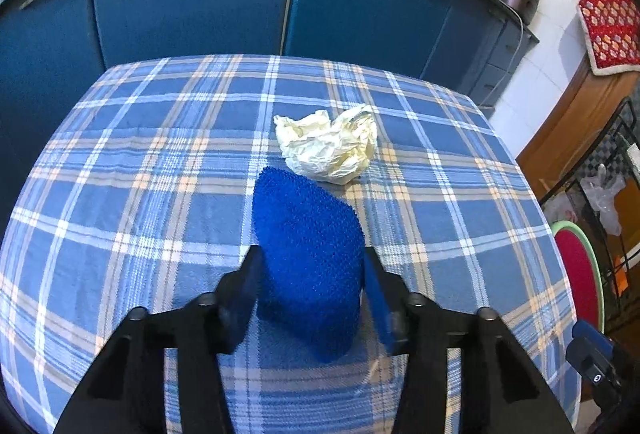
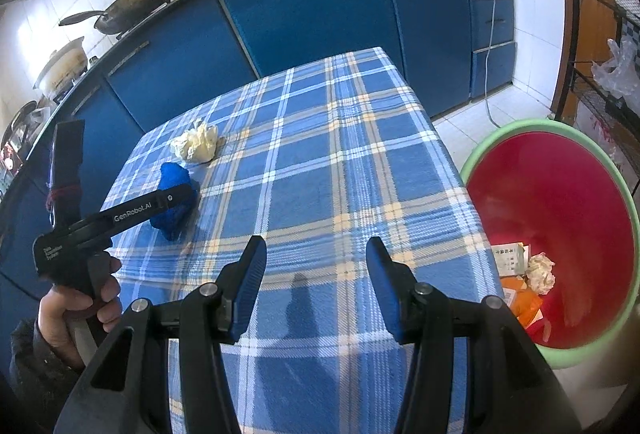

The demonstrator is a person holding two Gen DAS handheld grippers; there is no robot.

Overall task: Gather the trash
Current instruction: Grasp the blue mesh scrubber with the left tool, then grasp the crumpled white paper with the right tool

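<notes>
Left tongs [image 1: 310, 262] clamp a blue sponge [image 1: 308, 254] on the plaid table [image 1: 120, 194] — crumpled paper [image 1: 328, 146] just beyond at 12 o'clock. Right tongs [image 2: 316, 254] gape empty — red bin [image 2: 560, 218] at 3 o'clock.

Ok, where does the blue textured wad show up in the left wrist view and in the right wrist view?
Left wrist: blue wad at centre, between the left gripper's fingers.
Right wrist: centre-left, behind the left gripper.
Shared landmark: crumpled cream paper just beyond it on the plaid tablecloth.
</notes>
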